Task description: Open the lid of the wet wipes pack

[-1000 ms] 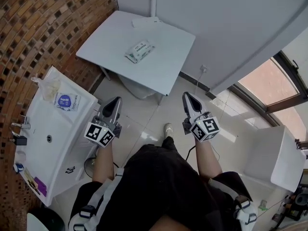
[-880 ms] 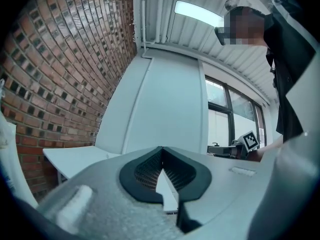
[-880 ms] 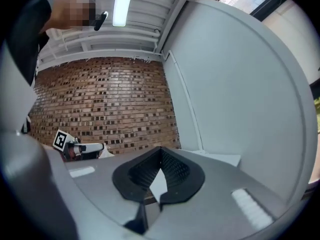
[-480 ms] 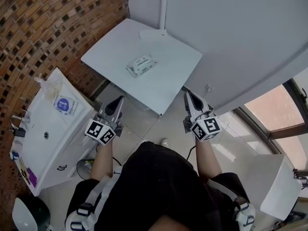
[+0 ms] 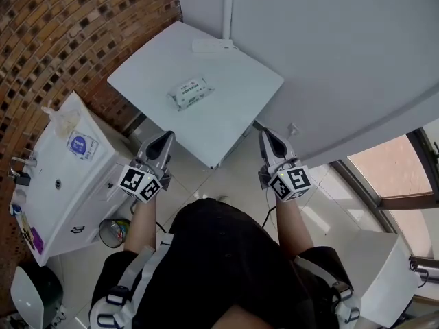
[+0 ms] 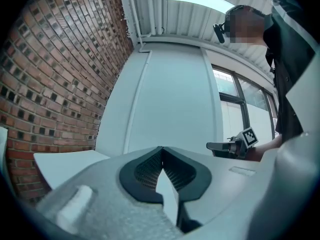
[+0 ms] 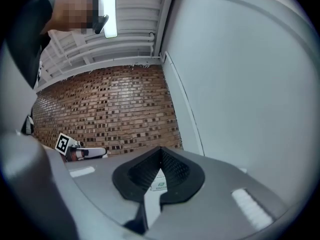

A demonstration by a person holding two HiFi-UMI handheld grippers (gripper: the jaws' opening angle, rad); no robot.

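The wet wipes pack (image 5: 190, 92), white with a green label, lies flat near the middle of the white table (image 5: 233, 108), lid closed. My left gripper (image 5: 167, 138) is held level just short of the table's near edge, shut and empty. Level with it on the right, my right gripper (image 5: 263, 135) is also shut, with nothing in it. In the left gripper view the jaws (image 6: 161, 150) meet tip to tip, with the table (image 6: 65, 164) beyond. In the right gripper view a bit of the pack (image 7: 159, 180) shows through the gap below the shut tips (image 7: 161, 151).
A white sink cabinet (image 5: 62, 177) with small items stands at the left against the brick wall (image 5: 68, 40). A bin (image 5: 113, 232) sits on the floor beside it. A flat white object (image 5: 214, 44) lies at the table's far edge, with a white wall (image 5: 329, 53) behind.
The person has stepped closer to the table. Both grippers have moved forward and now sit at its near edge. Their jaws stayed shut.
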